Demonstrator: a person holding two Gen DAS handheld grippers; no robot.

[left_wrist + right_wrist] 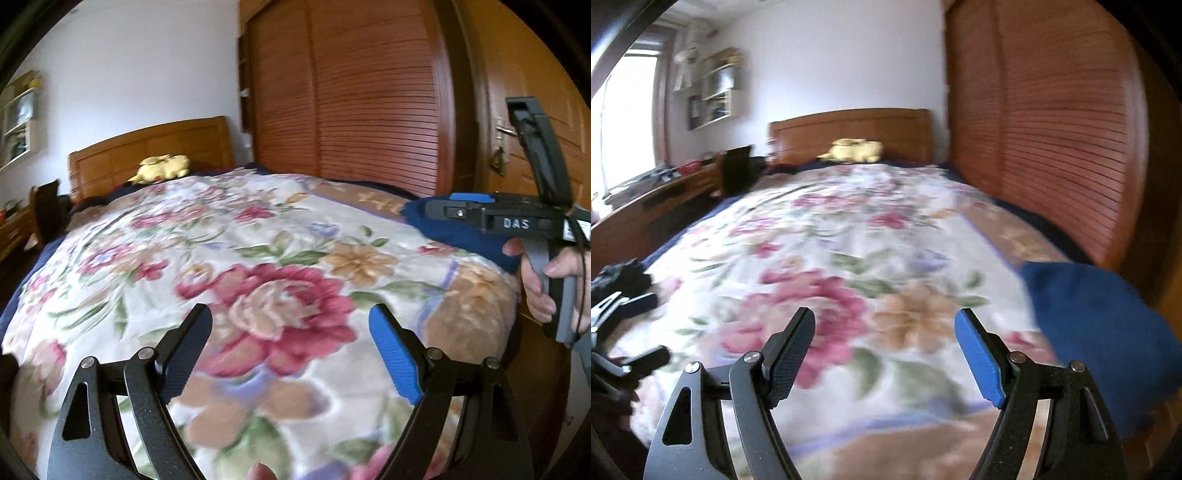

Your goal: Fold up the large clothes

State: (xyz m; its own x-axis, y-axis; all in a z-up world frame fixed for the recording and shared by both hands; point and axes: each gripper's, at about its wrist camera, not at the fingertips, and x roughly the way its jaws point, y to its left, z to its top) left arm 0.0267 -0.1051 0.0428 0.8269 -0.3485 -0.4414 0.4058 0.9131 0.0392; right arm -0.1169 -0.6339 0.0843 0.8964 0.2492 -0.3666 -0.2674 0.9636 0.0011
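A blue garment [461, 240] lies bunched at the right edge of the bed, on a floral blanket [258, 240]. My left gripper [290, 314] hovers open over the blanket's big pink flower, nothing between its fingers. In the left wrist view my right gripper [443, 211] shows side-on above the blue garment, held by a hand [543, 284]. In the right wrist view, my right gripper [885, 315] is open and empty over the blanket [849, 240], with the blue garment [1100, 332] just to its right. The left gripper's fingers [646, 360] show at the far left edge.
A wooden headboard [849, 129] and a yellow plush toy [855, 150] are at the bed's far end. Louvred wardrobe doors [1052, 147] run along the right, with a room door [535, 110] beyond them. A desk [657, 199] stands left; a dark bundle [620, 277] lies at the bed's left edge.
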